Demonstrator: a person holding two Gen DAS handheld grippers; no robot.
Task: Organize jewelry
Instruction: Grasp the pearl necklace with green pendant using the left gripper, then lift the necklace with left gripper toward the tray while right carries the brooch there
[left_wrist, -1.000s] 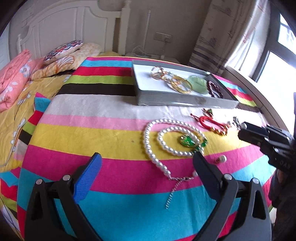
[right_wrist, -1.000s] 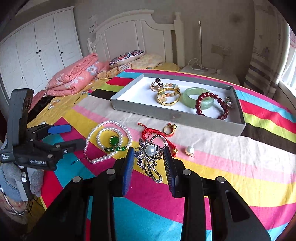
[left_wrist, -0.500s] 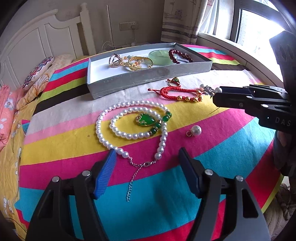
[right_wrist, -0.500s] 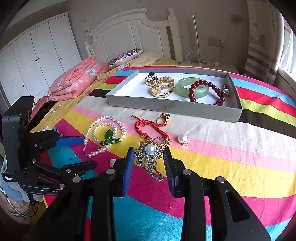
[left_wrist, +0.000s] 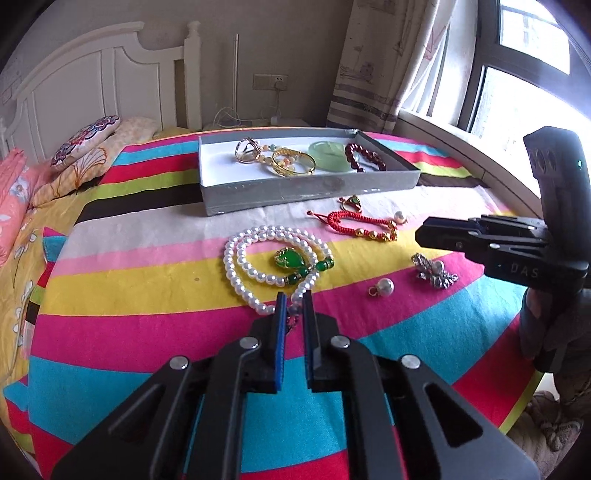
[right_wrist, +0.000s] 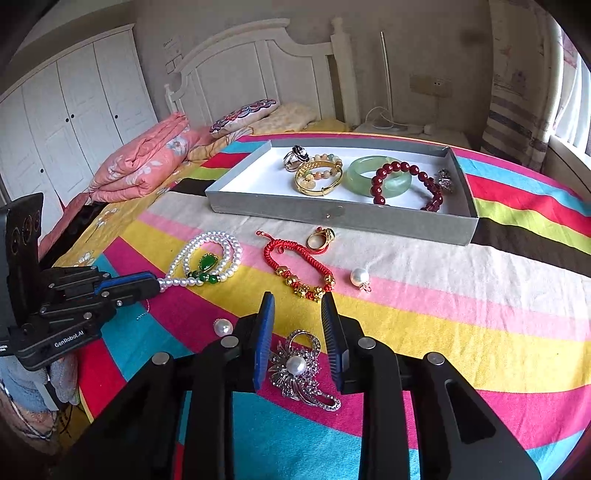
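White pearl necklace (left_wrist: 258, 258) pinched at clasp end by left gripper (left_wrist: 293, 306); lift slowly toward tray (left_wrist: 310, 190). Right gripper (right_wrist: 297, 317) closing round brooch (right_wrist: 301, 369), not yet pressing.

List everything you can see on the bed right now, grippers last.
tray: 1, grey, far side of striped bedspread
silver ring: 1, in tray
bangles: 2, gold and jade, in tray
bead bracelets: 2, pale and dark red, in tray
silver piece: 1, tray's right end
pearl necklace: 1, white with green pendant, on bedspread, left
cord bracelet: 1, red, before tray
gold ring: 1, before tray
loose pearls: 2, white, on bedspread
brooch: 1, silver, nearest
quilt: 1, pink, folded, by headboard
left gripper: shut on pearl necklace's end
right gripper: jaws closing around brooch, not touching
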